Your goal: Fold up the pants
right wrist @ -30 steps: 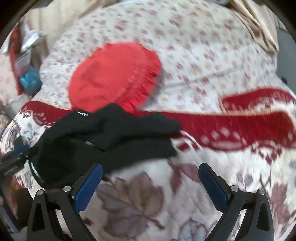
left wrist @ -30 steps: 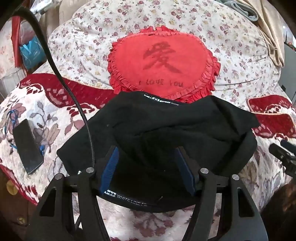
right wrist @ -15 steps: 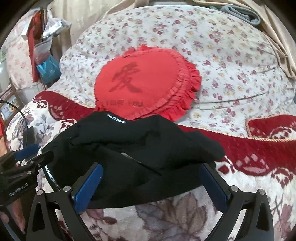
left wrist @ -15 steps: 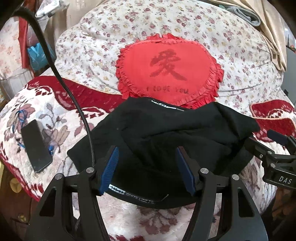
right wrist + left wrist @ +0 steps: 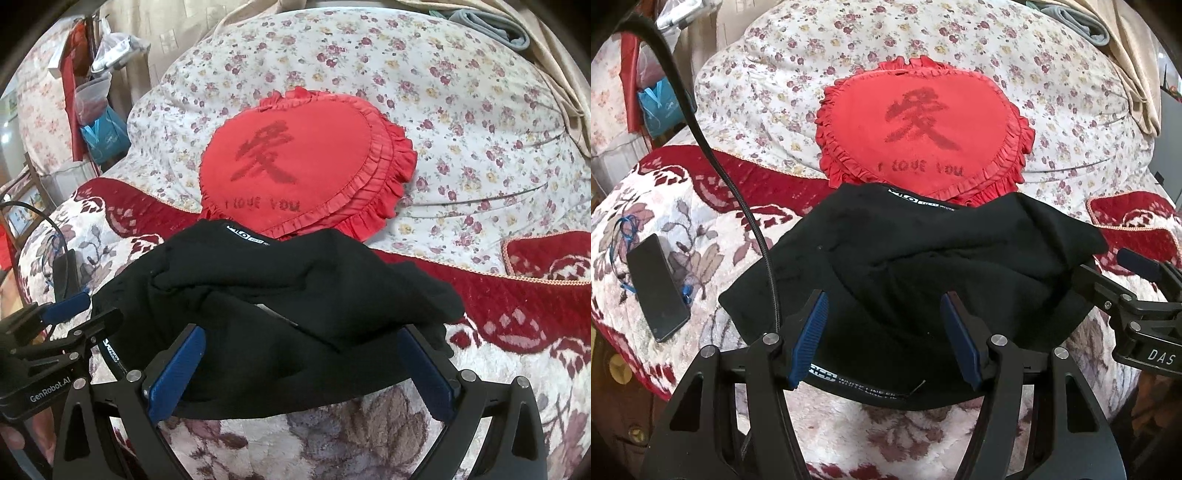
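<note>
Nearer now, both spread grippers, left gripper (image 5: 882, 332) and right gripper (image 5: 301, 373), straddle crumpled black pants (image 5: 923, 266).

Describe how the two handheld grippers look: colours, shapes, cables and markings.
Both are black frames with round silver screws and two fingers faced with ribbed blue pads. The left gripper has a black braided cable and reads "GenRobot.AI" on its side. The right gripper shows "DAS" in white.

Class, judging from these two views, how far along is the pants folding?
Done: the black pants lie doubled over on the blanket. In hand: nothing; the left claw and right claw are open around the bundle. Left: neaten the rumpled layers.
</note>
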